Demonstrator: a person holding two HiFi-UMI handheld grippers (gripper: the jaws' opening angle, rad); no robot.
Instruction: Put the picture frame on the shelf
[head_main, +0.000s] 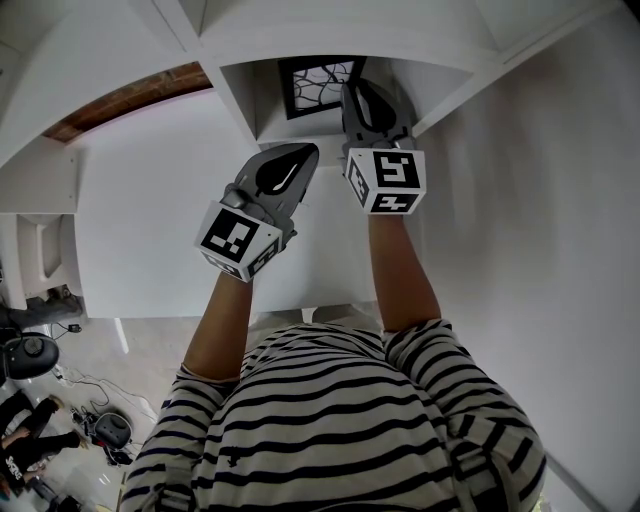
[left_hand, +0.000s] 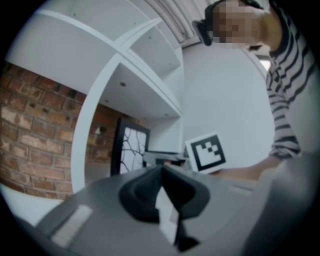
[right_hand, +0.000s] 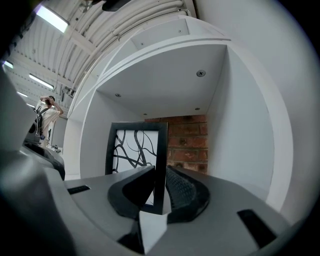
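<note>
The picture frame (head_main: 318, 85) is black with a white sheet of dark branching lines, and it stands upright inside a white shelf cubby (head_main: 246, 104). My right gripper (head_main: 356, 96) reaches into the cubby and is shut on the frame's right edge. In the right gripper view that edge of the frame (right_hand: 135, 145) sits between the jaws of the right gripper (right_hand: 160, 186). My left gripper (head_main: 298, 158) hangs just outside the cubby's front, shut and empty. In the left gripper view, past the left gripper (left_hand: 163, 174), the frame (left_hand: 131, 150) stands beside the right gripper's marker cube (left_hand: 206, 152).
A red brick wall (head_main: 130, 100) shows behind the open-backed shelf (right_hand: 240, 125). More white compartments lie left and above. Dark equipment and cables (head_main: 30, 355) sit on the floor at lower left. A person (right_hand: 47, 112) stands far off in the background.
</note>
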